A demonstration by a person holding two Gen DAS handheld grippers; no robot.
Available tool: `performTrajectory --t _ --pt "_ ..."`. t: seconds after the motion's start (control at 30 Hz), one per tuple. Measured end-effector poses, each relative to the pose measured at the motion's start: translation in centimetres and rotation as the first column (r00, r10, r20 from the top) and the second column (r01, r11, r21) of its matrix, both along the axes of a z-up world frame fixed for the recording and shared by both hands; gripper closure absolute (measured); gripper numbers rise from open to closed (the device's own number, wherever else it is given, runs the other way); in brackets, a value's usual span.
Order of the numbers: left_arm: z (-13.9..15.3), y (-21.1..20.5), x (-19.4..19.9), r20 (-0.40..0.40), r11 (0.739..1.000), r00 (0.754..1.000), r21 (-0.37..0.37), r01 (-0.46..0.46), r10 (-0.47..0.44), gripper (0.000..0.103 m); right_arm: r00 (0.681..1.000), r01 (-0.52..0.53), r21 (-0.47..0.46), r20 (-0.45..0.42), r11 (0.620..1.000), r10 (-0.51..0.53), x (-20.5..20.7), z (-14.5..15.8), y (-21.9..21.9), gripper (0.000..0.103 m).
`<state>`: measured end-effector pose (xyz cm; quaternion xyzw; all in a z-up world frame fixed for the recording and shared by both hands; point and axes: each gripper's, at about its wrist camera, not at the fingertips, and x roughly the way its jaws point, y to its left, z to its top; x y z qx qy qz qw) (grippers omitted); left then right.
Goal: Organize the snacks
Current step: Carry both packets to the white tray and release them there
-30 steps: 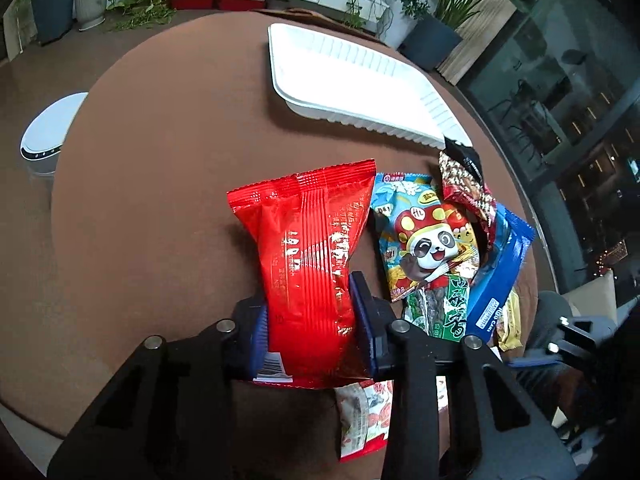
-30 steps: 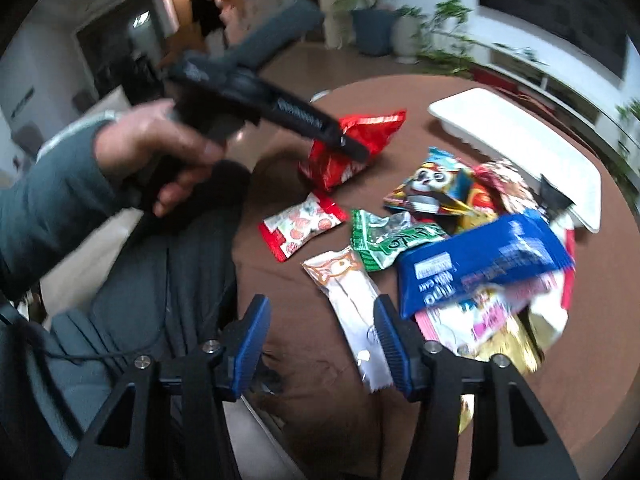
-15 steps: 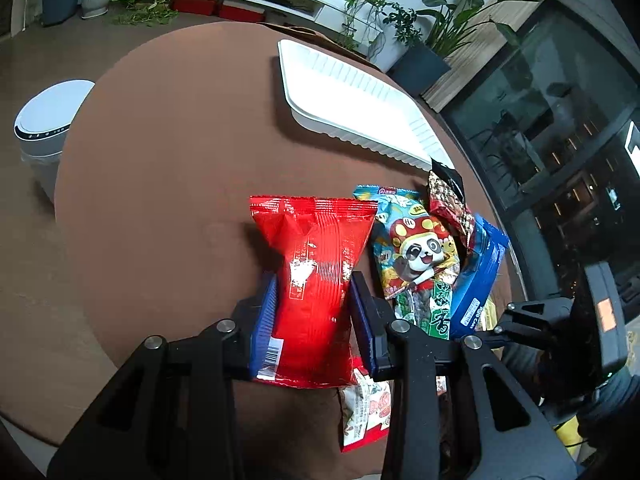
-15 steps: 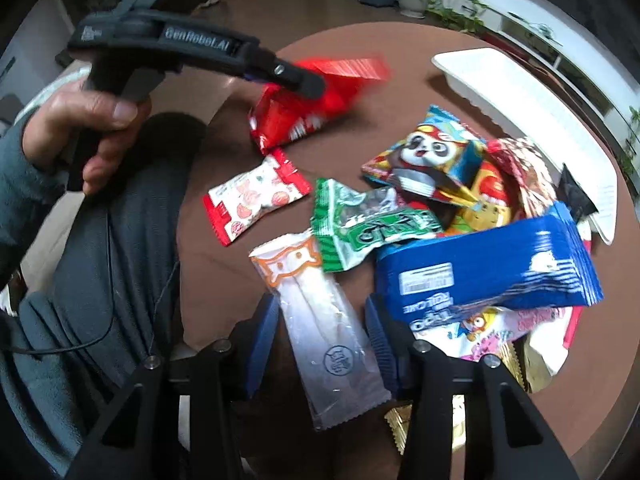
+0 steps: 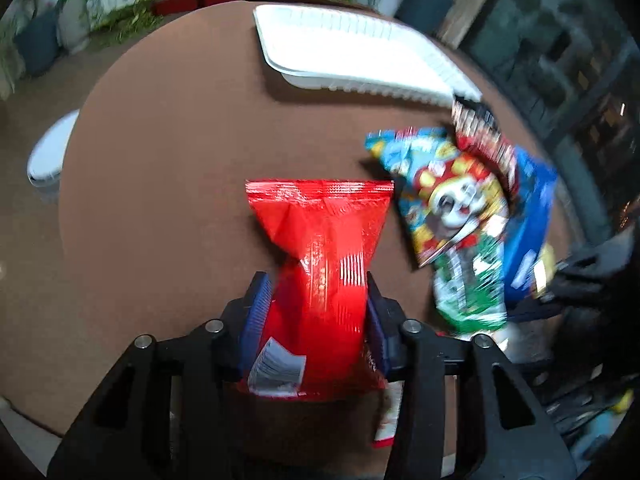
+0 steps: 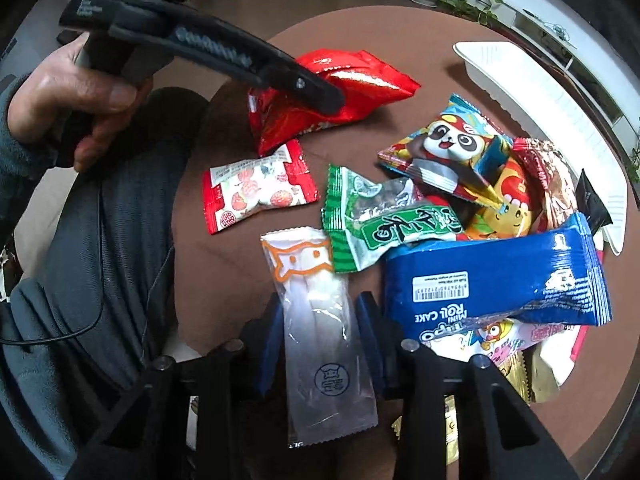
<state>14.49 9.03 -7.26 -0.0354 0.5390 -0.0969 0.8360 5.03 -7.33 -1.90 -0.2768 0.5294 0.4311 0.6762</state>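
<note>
From the left wrist, the red bag (image 5: 320,272) is pinched at its waist by the left hand-held gripper (image 5: 316,312), whose jaws are opening, probably to release it on the counter (image 5: 160,200) short of the white tray (image 5: 352,56).

From the right wrist, a clear packet (image 6: 320,336) is straddled by the right hand-held gripper (image 6: 320,332), its jaws closing, presumably for pickup.

Left wrist view: looks steeply down over its claw (image 5: 316,312) at the brown worktop (image 5: 168,168), close; white tray (image 5: 352,52) at upper centre.

Right wrist view: steeply down too, close, from the person's side; same tray (image 6: 532,92) at upper right.

Shared: red packet (image 5: 324,248) (image 6: 352,88), panda packet (image 5: 444,200) (image 6: 448,144), blue packet (image 5: 528,232) (image 6: 496,276).
</note>
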Motion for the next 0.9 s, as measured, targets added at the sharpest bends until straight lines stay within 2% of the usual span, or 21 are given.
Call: performTrajectory --t 0.13,0.23,0.47,0.57,0.77,0.9 --pt "0.1 -1.2 0.1 -0.012 0.993 0.997 0.087 0.077 -0.077 0.067 1.000 0.023 0.008 0.003 1.000 -0.023 -0.7 0.1 -0.3 0.077" --pt "0.4 -0.8 0.1 -0.002 0.993 0.997 0.091 0.079 -0.079 0.068 0.999 0.041 0.031 0.003 0.999 -0.041 -0.8 0.3 -0.5 0.084" --pt "1.4 2.7 -1.4 0.040 0.998 0.998 -0.043 -0.038 0.040 0.068 0.995 0.099 0.134 -0.026 0.986 -0.096 -1.1 1.3 -2.1 0.084" --pt "2.6 4.3 -2.4 0.053 0.992 0.996 -0.106 -0.069 0.075 0.068 0.988 0.148 0.209 -0.077 0.967 -0.134 -0.5 2.0 -3.0 0.084" --pt "4.8 6.0 -3.7 0.063 0.964 0.992 -0.251 -0.090 0.109 0.068 0.961 0.252 0.369 -0.204 0.895 -0.187 0.6 3.4 -4.8 0.084" --pt "6.1 5.4 -3.1 0.075 0.951 0.993 -0.301 -0.066 0.092 0.068 0.931 0.334 0.471 -0.302 0.817 -0.206 1.0 4.8 -6.3 0.084"
